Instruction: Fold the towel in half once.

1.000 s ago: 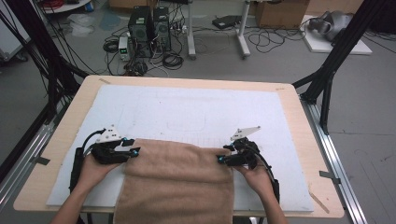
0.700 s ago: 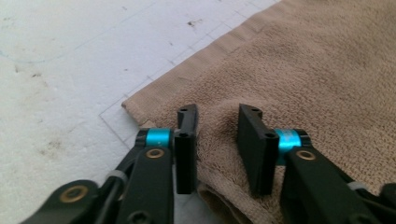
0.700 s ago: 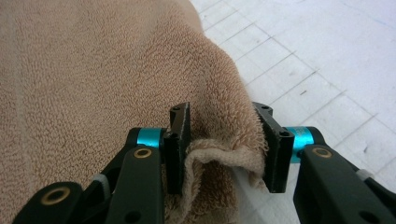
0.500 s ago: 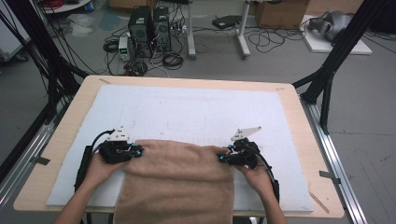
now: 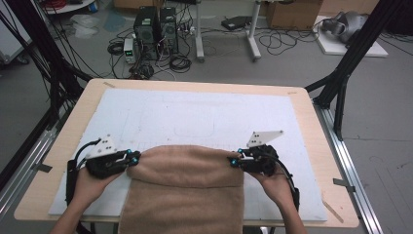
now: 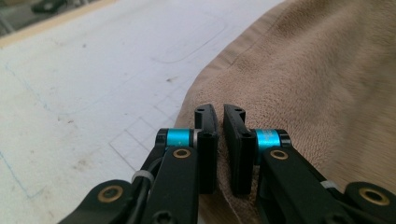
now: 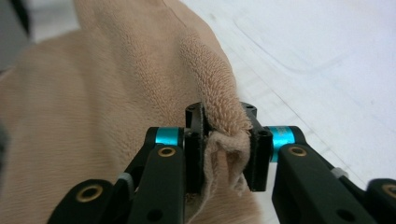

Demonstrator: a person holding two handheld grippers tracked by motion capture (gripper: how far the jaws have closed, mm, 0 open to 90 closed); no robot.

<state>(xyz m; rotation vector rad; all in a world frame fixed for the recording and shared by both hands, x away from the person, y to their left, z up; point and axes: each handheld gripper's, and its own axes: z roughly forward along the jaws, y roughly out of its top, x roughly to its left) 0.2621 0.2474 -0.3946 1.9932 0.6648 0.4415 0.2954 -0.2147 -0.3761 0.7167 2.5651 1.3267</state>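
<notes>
A tan towel (image 5: 185,195) lies on the white mat (image 5: 204,112) and hangs over the table's near edge. My left gripper (image 5: 134,157) is at the towel's far left corner. Its jaws have just been closing, and in the left gripper view (image 6: 219,114) they pinch the thin hem of the towel (image 6: 317,79). My right gripper (image 5: 234,160) is at the far right corner, and its jaws have also just been closing. In the right gripper view (image 7: 223,114) a bunched corner of the towel (image 7: 107,93) is squeezed between them. The far edge is raised slightly off the mat.
The mat covers a wooden table (image 5: 311,112). Black frame legs (image 5: 341,87) stand at its right and left sides. Computer cases (image 5: 156,24) and cables lie on the floor beyond the far edge. Bare mat stretches beyond the towel.
Both pairs of jaws closed onto the towel's far corners. Both hands rose a little, lifting the towel's far edge so a crease now runs across it.
</notes>
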